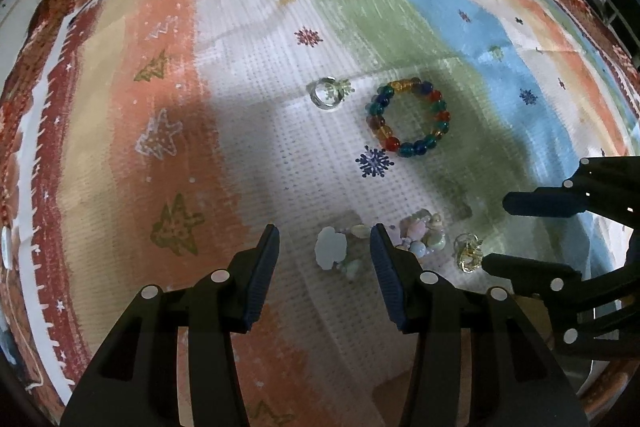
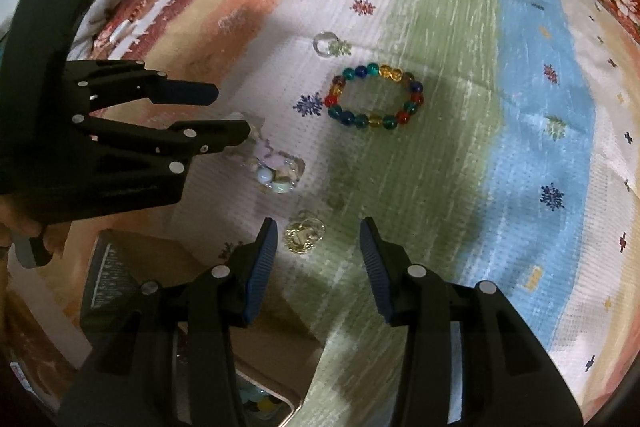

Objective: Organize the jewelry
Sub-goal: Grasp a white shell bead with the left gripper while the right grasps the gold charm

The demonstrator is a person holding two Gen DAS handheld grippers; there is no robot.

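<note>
Pointing steeply down, your left gripper (image 1: pixel 324 259) has its jaws spread around the pastel bead bracelet (image 1: pixel 420 239) on the patterned cloth (image 1: pixel 160 147); your right gripper (image 2: pixel 318 247), jaws likewise spread and empty, brackets the gold earring (image 2: pixel 304 235) just ahead.

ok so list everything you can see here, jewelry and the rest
beaded bracelet: one, blue, green, red and amber glass beads, flat on the cloth, far side
clear ring: one, transparent, left of the beaded bracelet
pastel bracelet: one, pale pink, white and green beads, bunched under the left gripper
gold piece: one, gold, kind unclear, between the right gripper's fingers
tablecloth: one, striped orange, white, green and blue
cardboard box: one, brown, near edge
left gripper: black, open, above the pastel bracelet
right gripper: black, open
hand: one, on the left gripper's handle
</note>
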